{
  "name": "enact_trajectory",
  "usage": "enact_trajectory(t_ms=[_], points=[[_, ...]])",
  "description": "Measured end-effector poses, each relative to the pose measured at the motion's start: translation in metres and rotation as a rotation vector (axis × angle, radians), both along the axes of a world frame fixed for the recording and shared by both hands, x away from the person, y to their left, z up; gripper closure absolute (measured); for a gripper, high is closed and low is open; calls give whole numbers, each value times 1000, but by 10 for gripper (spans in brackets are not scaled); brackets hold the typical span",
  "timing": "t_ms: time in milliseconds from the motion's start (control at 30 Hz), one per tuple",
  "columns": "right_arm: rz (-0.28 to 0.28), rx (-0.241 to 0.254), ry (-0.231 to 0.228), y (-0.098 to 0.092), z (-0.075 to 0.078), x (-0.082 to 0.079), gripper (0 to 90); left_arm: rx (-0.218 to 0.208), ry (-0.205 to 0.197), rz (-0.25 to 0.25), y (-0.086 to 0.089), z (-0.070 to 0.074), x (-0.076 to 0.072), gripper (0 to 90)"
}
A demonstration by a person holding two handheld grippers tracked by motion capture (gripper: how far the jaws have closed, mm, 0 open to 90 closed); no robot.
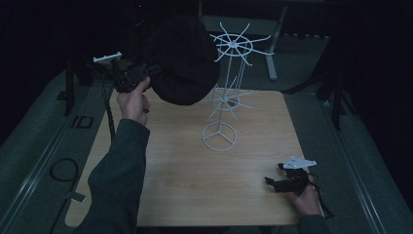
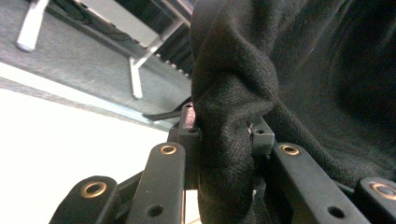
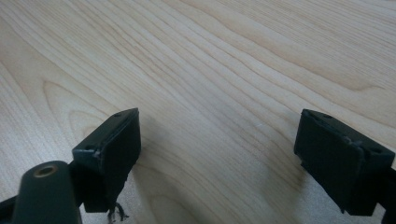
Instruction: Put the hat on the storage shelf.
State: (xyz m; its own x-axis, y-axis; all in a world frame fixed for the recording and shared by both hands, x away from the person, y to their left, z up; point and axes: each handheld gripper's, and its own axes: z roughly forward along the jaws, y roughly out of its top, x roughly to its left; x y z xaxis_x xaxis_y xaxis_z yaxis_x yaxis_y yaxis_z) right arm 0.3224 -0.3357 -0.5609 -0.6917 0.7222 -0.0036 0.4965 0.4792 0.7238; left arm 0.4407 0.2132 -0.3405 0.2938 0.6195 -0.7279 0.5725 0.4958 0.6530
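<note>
Black hat [image 1: 182, 61] is up in the air, held by the left gripper [image 1: 146, 73], level with and just left of the top spoke ring of the white wire rack [image 1: 229, 87]. The rack stands near the middle of the worktop [image 1: 195, 180].

Left gripper view: fingers [image 2: 187, 140] clamped hard on a bunched fold of the hat's [image 2: 261, 84] edge, knit cloth squeezed between them.

Right gripper [image 1: 287, 179] sits low, well right of and nearer than the rack's base ring. Its fingers [image 3: 109, 149] stand wide apart with nothing between, just above bare wood.

Handling read:
- Soft knit, light, no stiffness of its own. It sags and folds wherever it isn't supported; the crown hangs as a loose dome.
- Not fragile, not slippery. The weave gives good friction, so an edge pinch looks secure.
- Snag risk: thin spokes with upturned tips could catch the knit if dragged sideways. Better to lower it straight over a spoke.
- Best hold is the rim, as now. Grabbing the crown would collapse the opening.
- Rack looks light and top-heavy, so a tug on a spoke could tip it. The free right gripper could steady the post.
</note>
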Motion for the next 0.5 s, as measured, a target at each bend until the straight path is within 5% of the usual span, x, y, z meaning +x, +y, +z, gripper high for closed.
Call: enact_trajectory(t_ms=[267, 500], points=[[0, 0, 0, 0, 0, 0, 145, 58, 64, -55, -10, -10, 9, 709], [1, -1, 0, 0, 0, 0, 145, 87, 87, -51, -16, -13, 13, 647]])
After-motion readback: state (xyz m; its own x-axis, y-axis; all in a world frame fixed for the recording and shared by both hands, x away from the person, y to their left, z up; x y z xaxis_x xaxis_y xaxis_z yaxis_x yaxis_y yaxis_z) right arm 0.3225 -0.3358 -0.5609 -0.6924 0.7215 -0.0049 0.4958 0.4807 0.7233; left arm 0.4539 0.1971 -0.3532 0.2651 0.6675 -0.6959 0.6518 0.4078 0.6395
